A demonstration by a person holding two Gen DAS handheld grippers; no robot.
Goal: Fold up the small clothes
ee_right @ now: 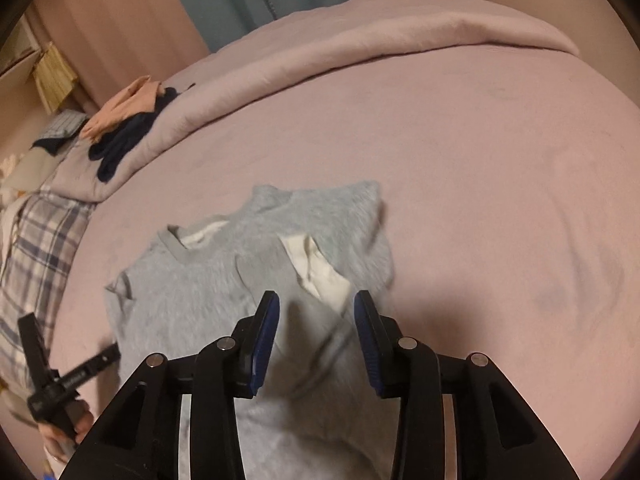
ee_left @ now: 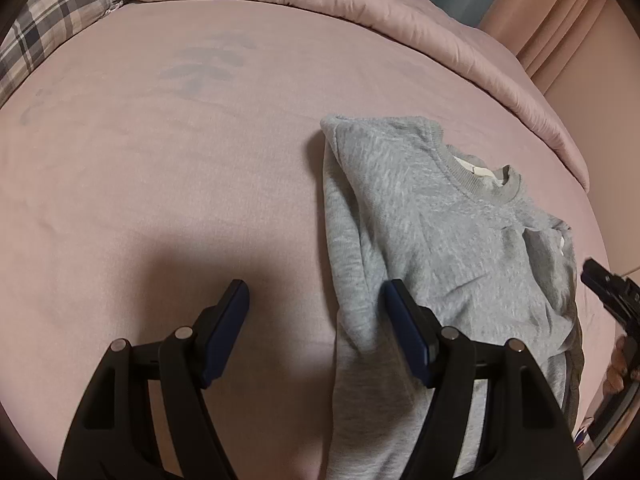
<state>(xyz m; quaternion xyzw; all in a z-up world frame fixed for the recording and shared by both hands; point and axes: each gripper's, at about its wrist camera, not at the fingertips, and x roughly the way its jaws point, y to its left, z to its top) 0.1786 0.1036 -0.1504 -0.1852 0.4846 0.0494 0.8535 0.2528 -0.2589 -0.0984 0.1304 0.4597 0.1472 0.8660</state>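
One grey sweatshirt, sleeves folded in, rumpled.

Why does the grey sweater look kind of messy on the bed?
The grey sweater lies rumpled on the pink sheet, only partly folded. A white label pokes out where the fabric has flipped over, and one sleeve is bunched along the side. Both grippers, left and right, hover open, holding nothing.

Pink bedsheet, rolled duvet, plaid pillow
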